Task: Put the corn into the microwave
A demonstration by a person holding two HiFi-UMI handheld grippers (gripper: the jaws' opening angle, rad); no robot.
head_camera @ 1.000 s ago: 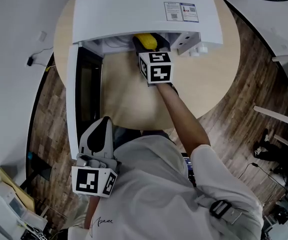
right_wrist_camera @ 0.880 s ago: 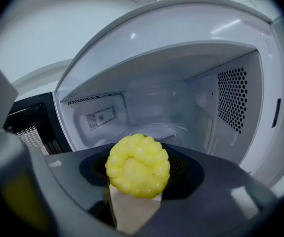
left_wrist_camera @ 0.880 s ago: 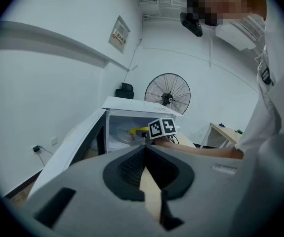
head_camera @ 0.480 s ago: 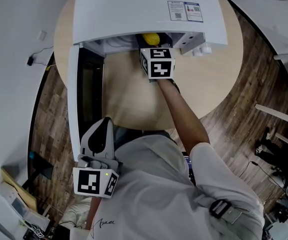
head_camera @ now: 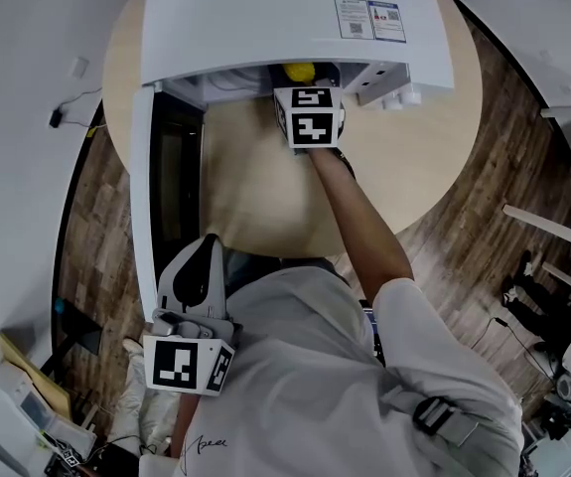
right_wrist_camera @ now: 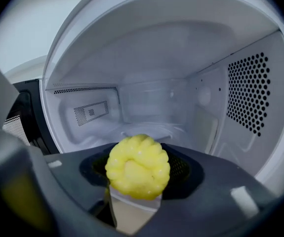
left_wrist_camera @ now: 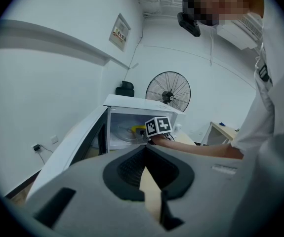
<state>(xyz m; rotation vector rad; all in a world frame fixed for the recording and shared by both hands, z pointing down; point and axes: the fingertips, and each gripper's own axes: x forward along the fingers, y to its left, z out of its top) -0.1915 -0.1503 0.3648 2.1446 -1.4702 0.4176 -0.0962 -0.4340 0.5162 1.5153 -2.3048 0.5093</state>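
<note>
Yellow corn (right_wrist_camera: 138, 166) sits clamped in the jaws of the right gripper (right_wrist_camera: 137, 184) at the mouth of the open microwave (head_camera: 265, 18); the left gripper (left_wrist_camera: 142, 169), closed and empty, hangs beyond the near edge of the table (head_camera: 255, 197).

Corn (head_camera: 298, 70) deeper inside microwave (head_camera: 265, 18)

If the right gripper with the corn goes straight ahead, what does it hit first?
Probably the glass turntable on the microwave's floor, though depth is unclear.

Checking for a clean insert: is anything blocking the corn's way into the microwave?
Nothing visible: the door stands open, and the corn in the right tongs faces inside the microwave, only its glass turntable ahead.
</note>
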